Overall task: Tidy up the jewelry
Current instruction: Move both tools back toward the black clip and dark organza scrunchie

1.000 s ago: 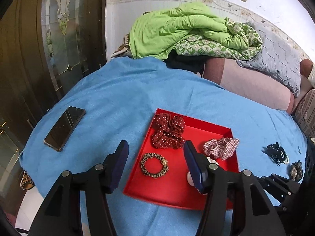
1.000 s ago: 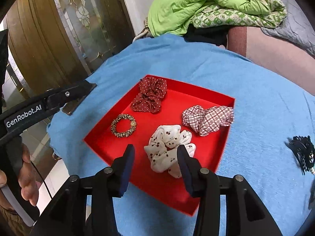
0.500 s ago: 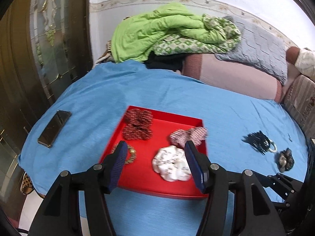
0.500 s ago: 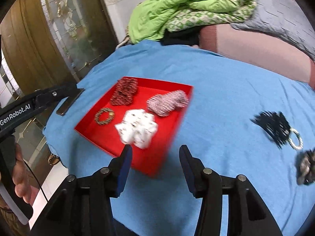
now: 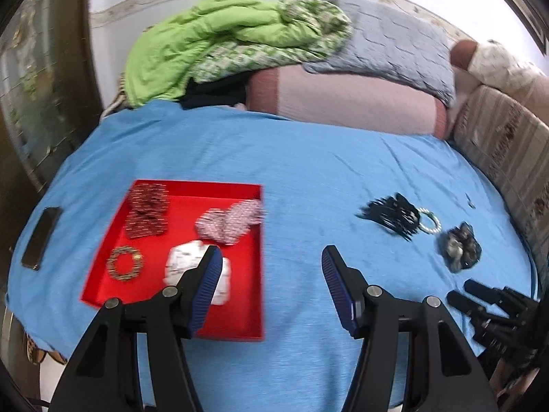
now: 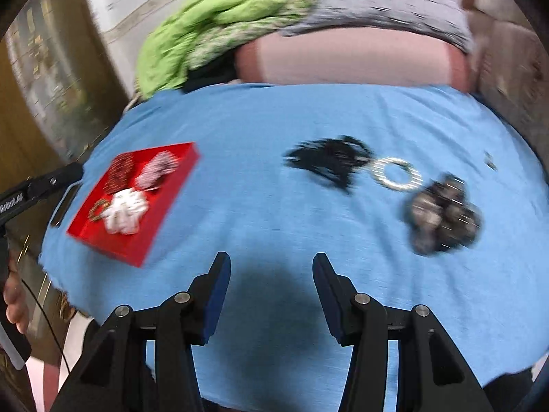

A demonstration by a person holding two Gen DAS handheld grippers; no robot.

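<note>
Jewelry and hair things lie in two groups on a bed with a blue sheet (image 5: pixel 308 158). One group sits inside a red tray (image 5: pixel 240 274) on the left side of the sheet. In the tray are a dark red dotted scrunchie (image 5: pixel 147 215) at the back, a red and white checked scrunchie (image 5: pixel 230 221) beside it, a white scrunchie (image 5: pixel 188 264) in front, and a small brown bead ring (image 5: pixel 124 262) to the left of the white one.

The other group lies loose on the sheet, well apart from the tray, over on the right. It has a black spiky hair piece (image 6: pixel 329 163), a pale bead bracelet (image 6: pixel 396 173) just beside it and maybe touching it, and a dark lumpy scrunchie (image 6: pixel 444 213) near the bracelet. The picture is blurry there, so the dark lumpy thing is hard to make out.

A black phone (image 5: pixel 41 237) lies on the sheet left of the tray. A green blanket (image 5: pixel 212 37) and a grey pillow (image 5: pixel 394 48) are piled at the back of the bed.

The left gripper (image 5: pixel 269 285) hangs over the sheet by the tray's right edge, its fingers apart with nothing between them. The right gripper (image 6: pixel 271 285) hangs over bare sheet between the tray and the loose group, its fingers apart and empty too.
</note>
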